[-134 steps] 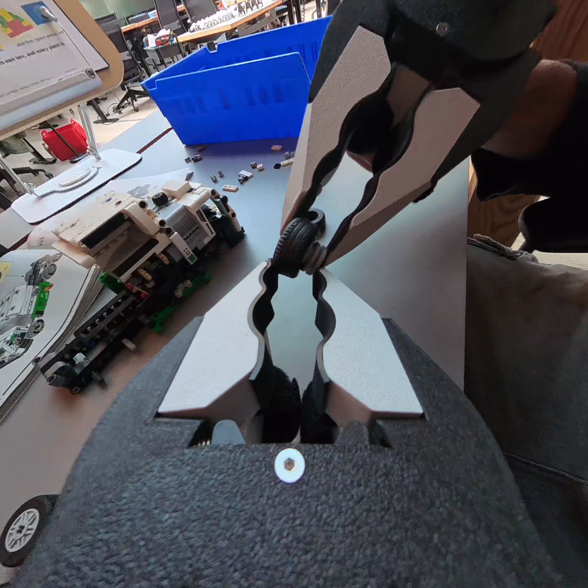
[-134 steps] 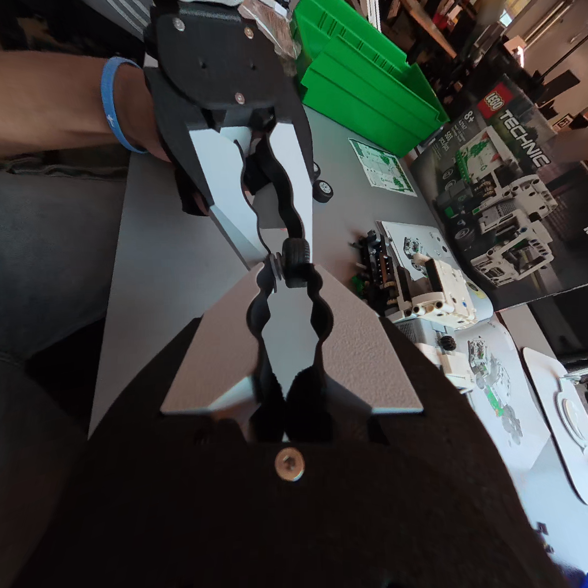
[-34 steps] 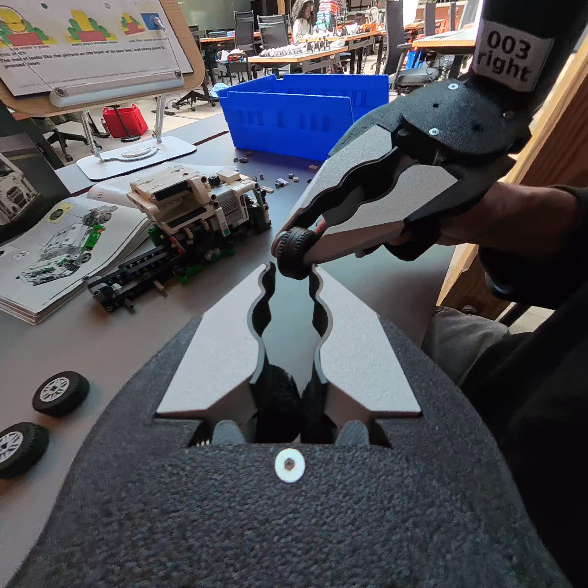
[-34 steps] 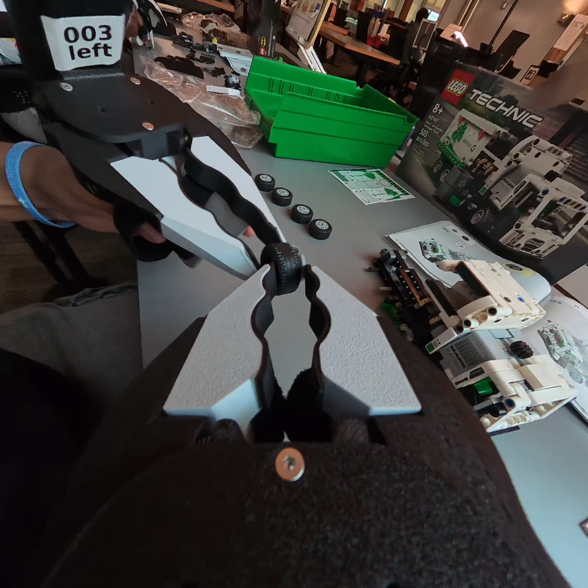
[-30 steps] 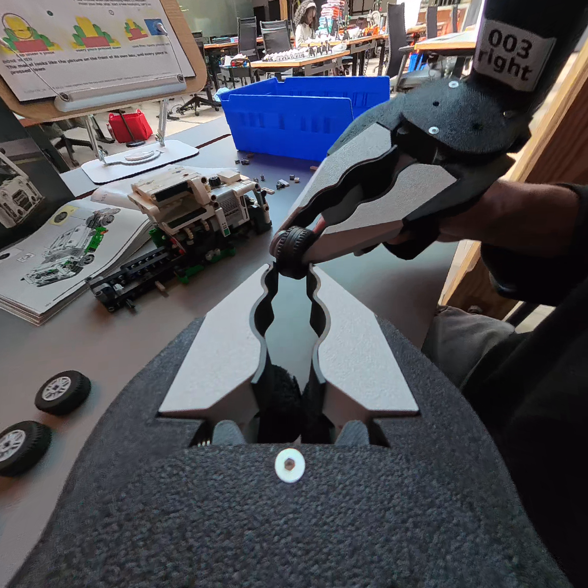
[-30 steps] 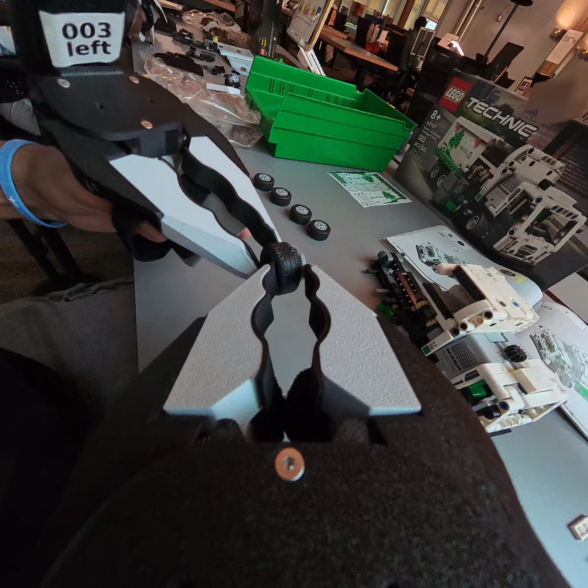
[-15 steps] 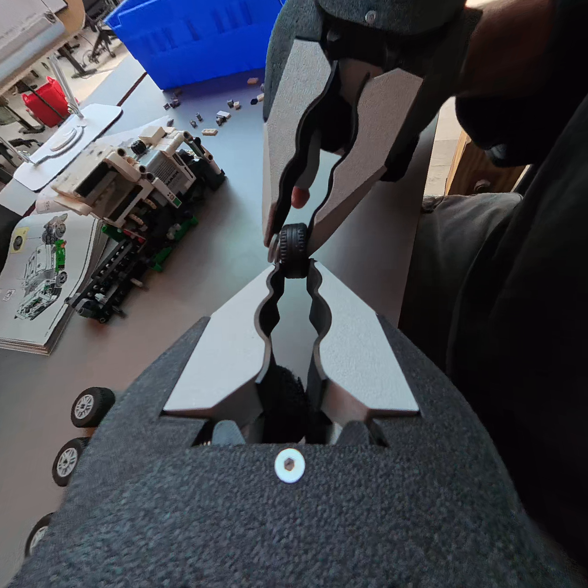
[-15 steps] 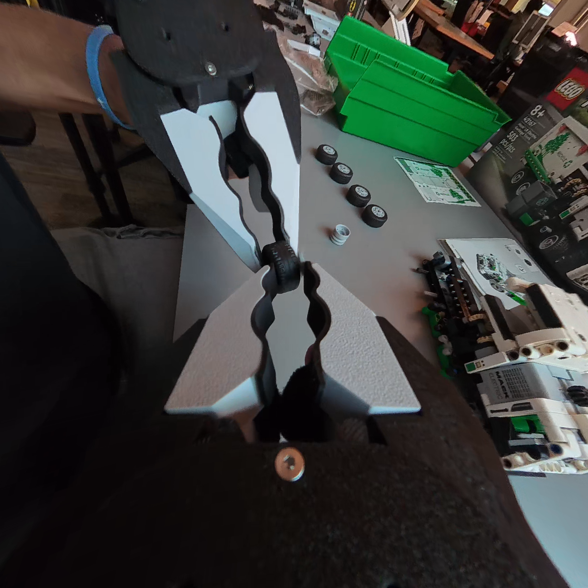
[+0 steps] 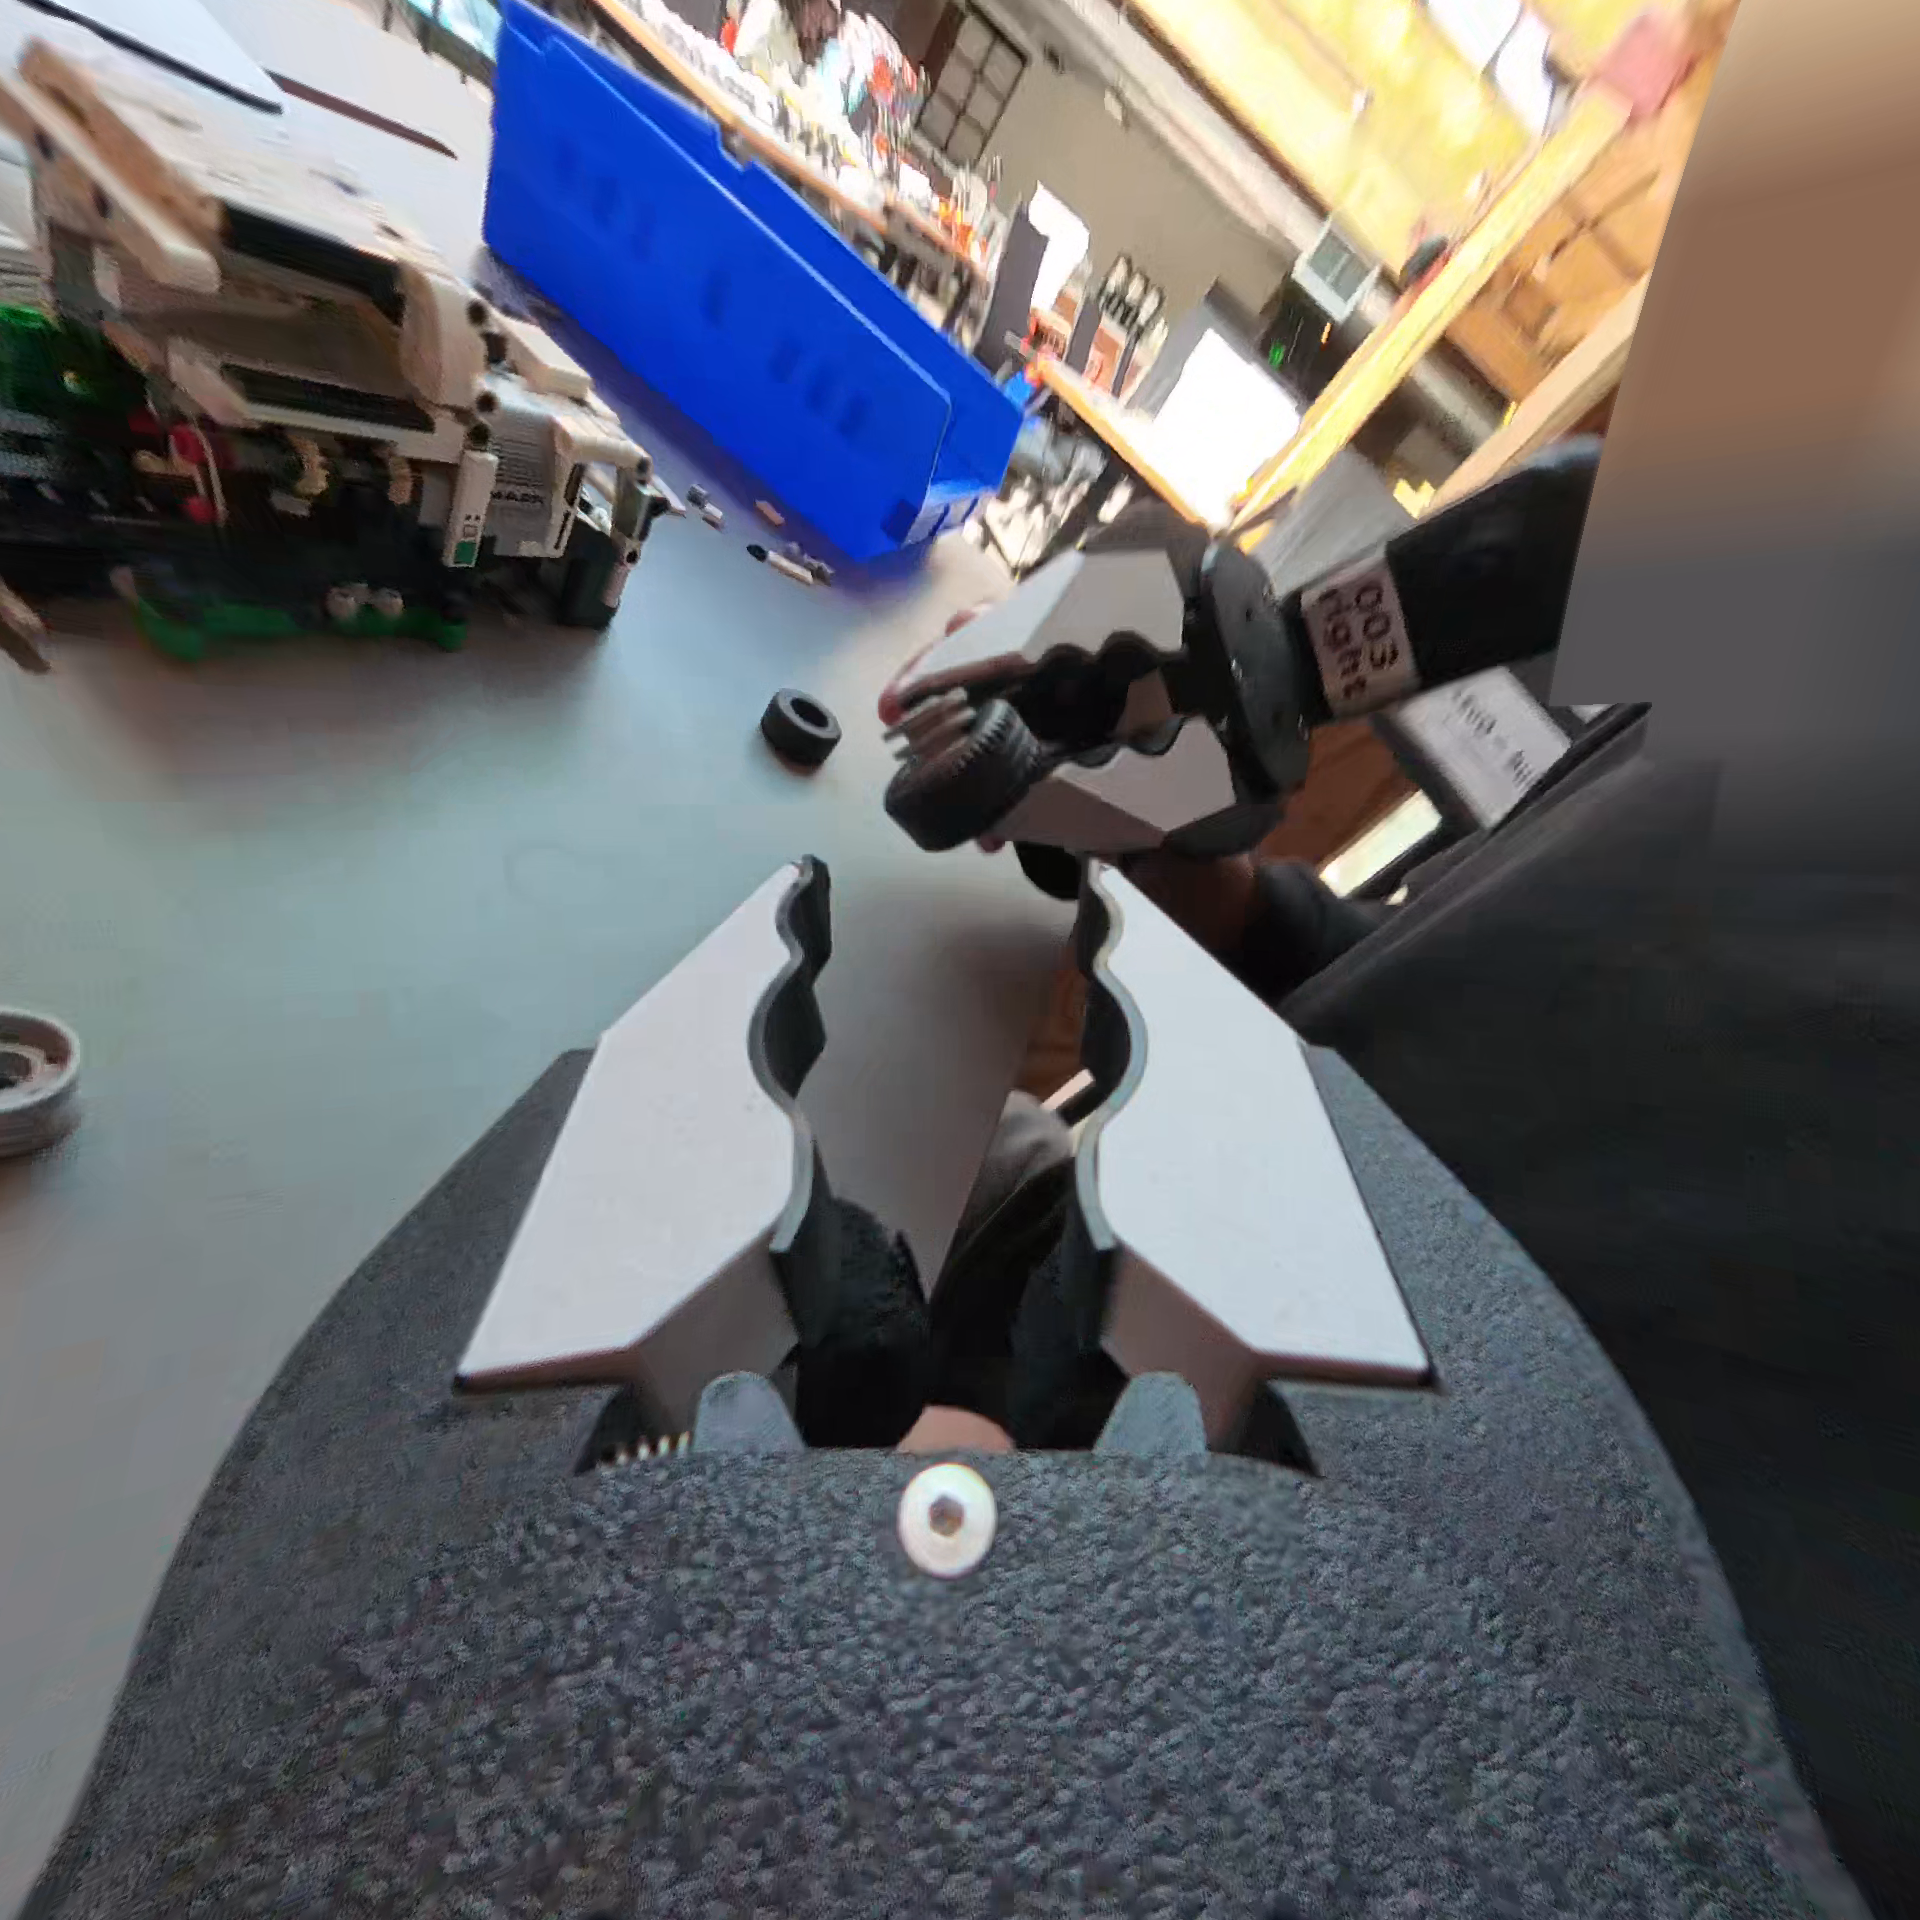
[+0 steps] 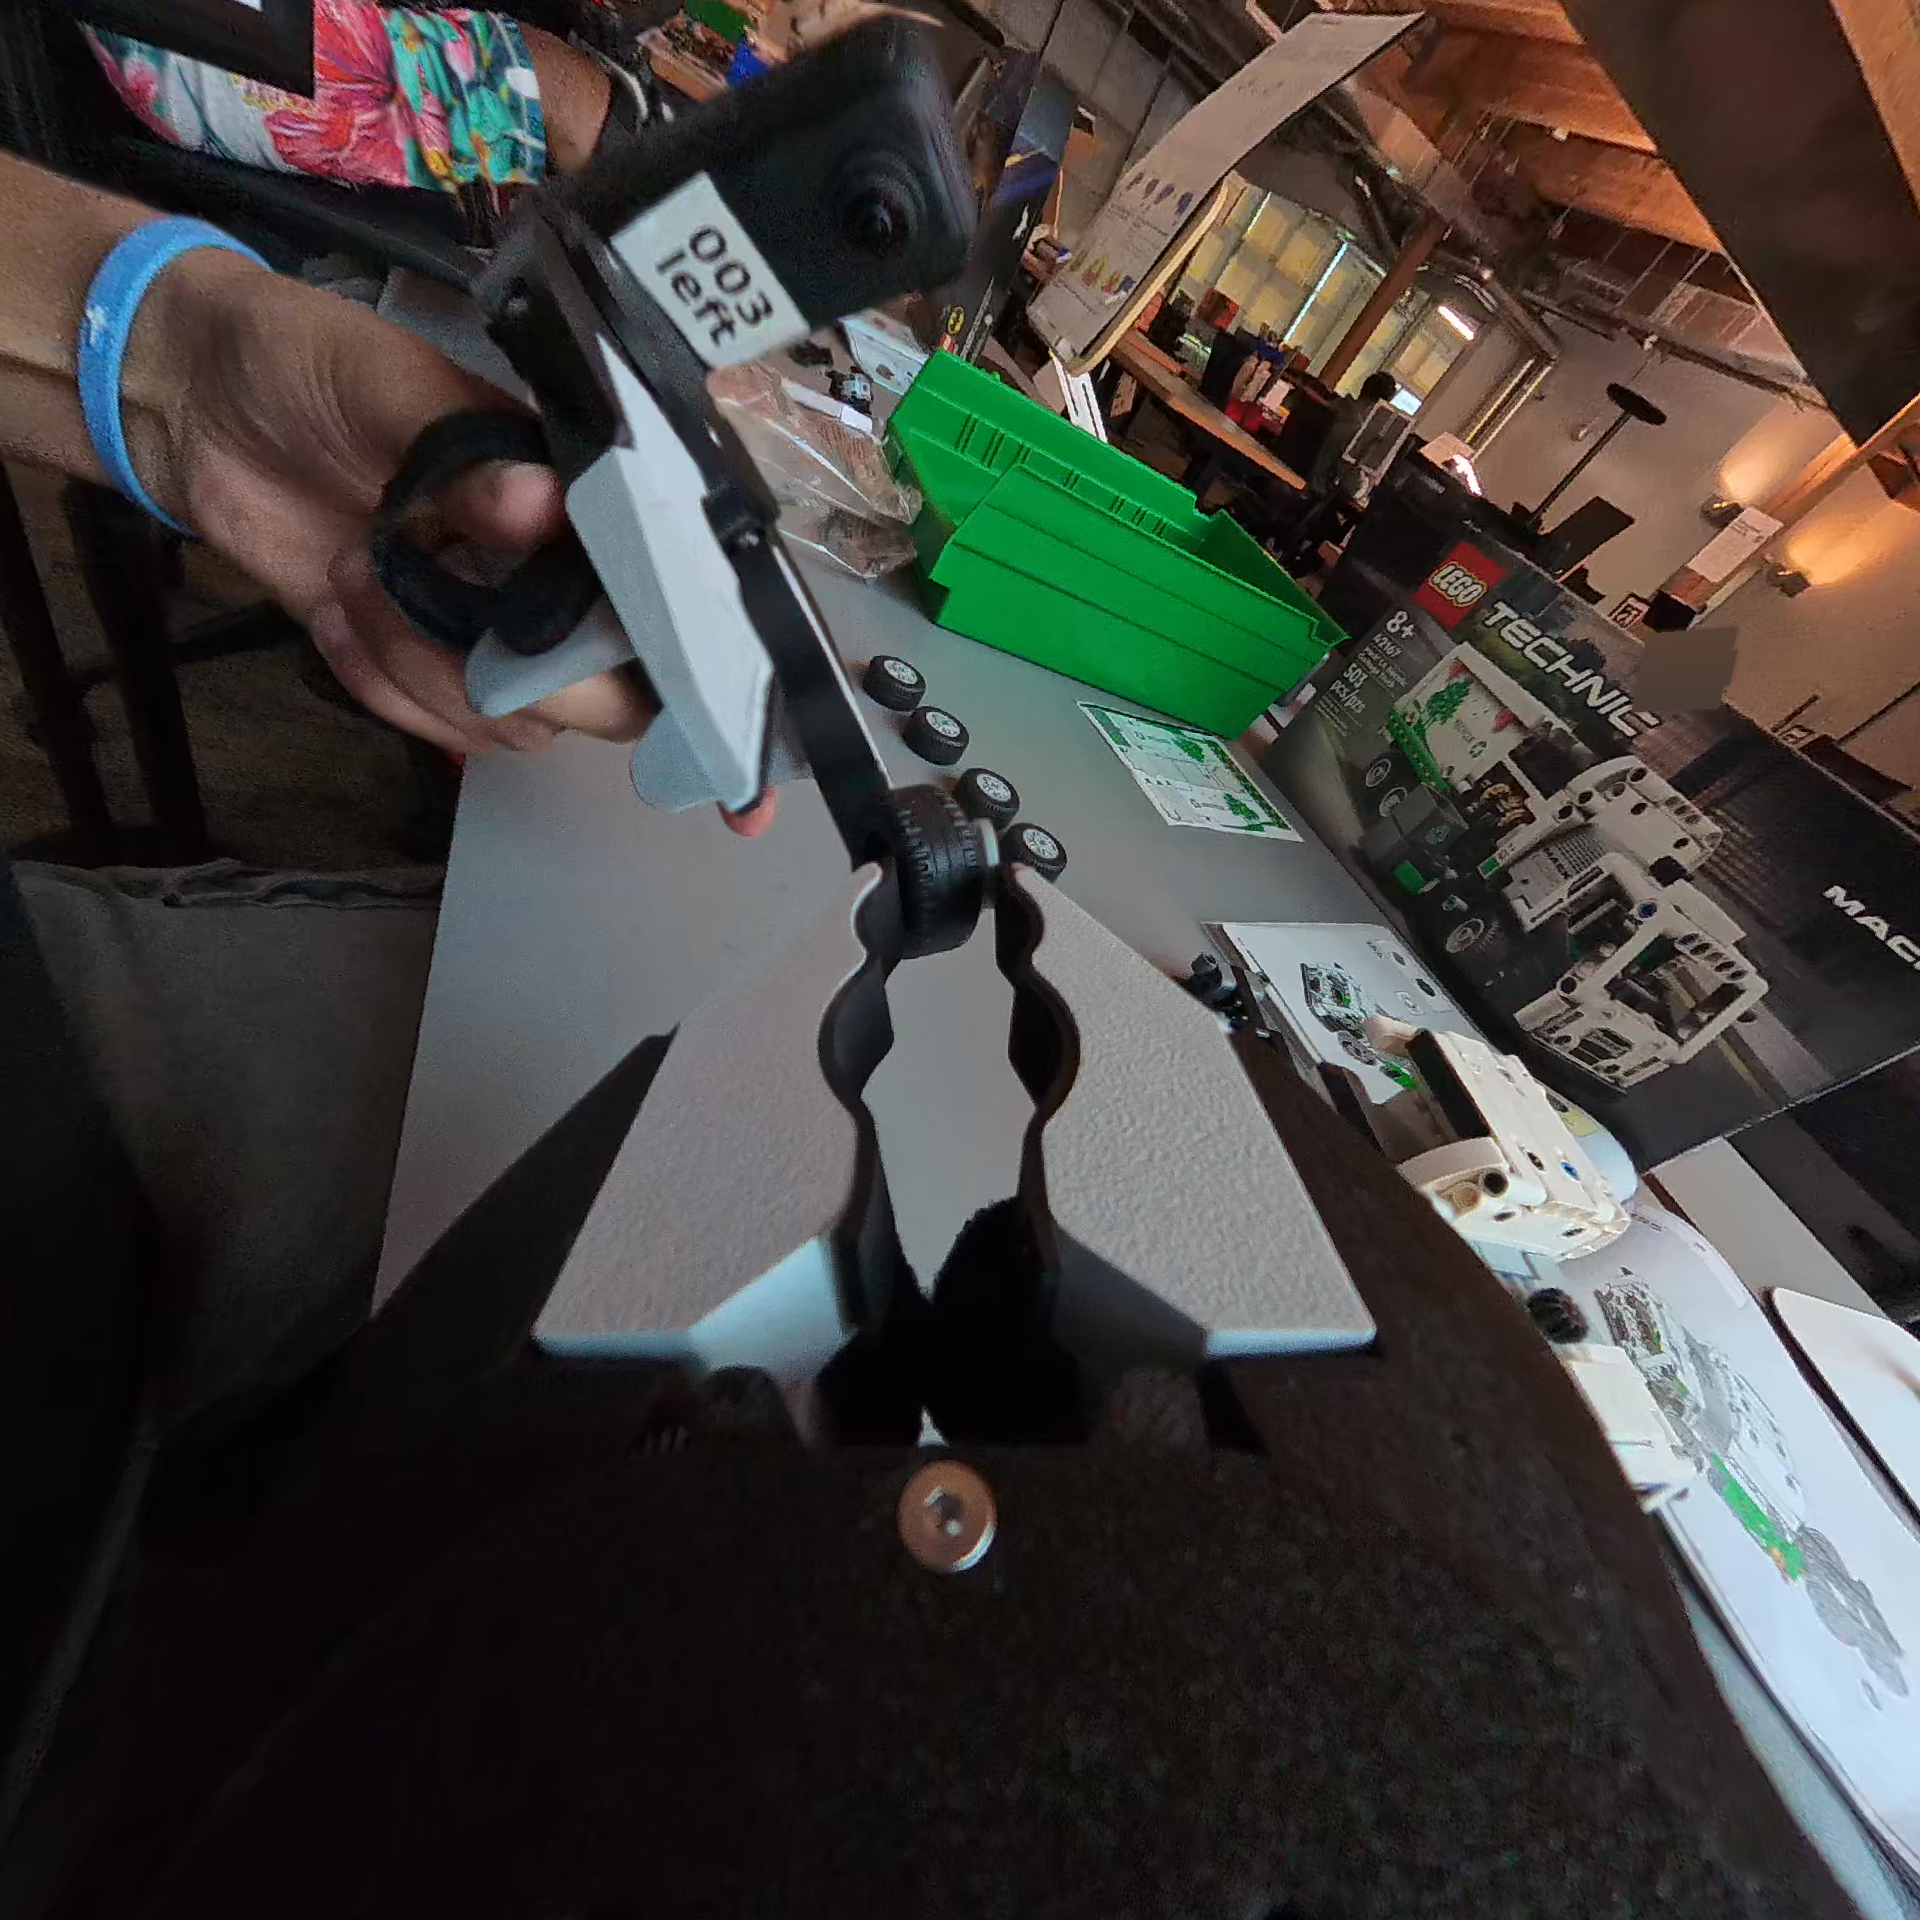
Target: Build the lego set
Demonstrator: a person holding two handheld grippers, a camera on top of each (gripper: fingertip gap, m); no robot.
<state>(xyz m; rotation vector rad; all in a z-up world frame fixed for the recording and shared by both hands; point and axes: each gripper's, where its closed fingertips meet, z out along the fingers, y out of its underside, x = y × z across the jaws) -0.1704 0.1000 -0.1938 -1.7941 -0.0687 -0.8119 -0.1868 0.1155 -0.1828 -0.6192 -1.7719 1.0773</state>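
Right gripper (image 10: 940,883) clamped on black wheel (image 10: 935,868) at fingertips. Left gripper (image 9: 951,883) spread wide, empty, just short of wheel, not touching.

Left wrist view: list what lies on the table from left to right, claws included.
Grey wheel rim at the left edge → partly built truck → blue bin → loose black tyre → right claw, shut on a tyre with its rim, held above the table.
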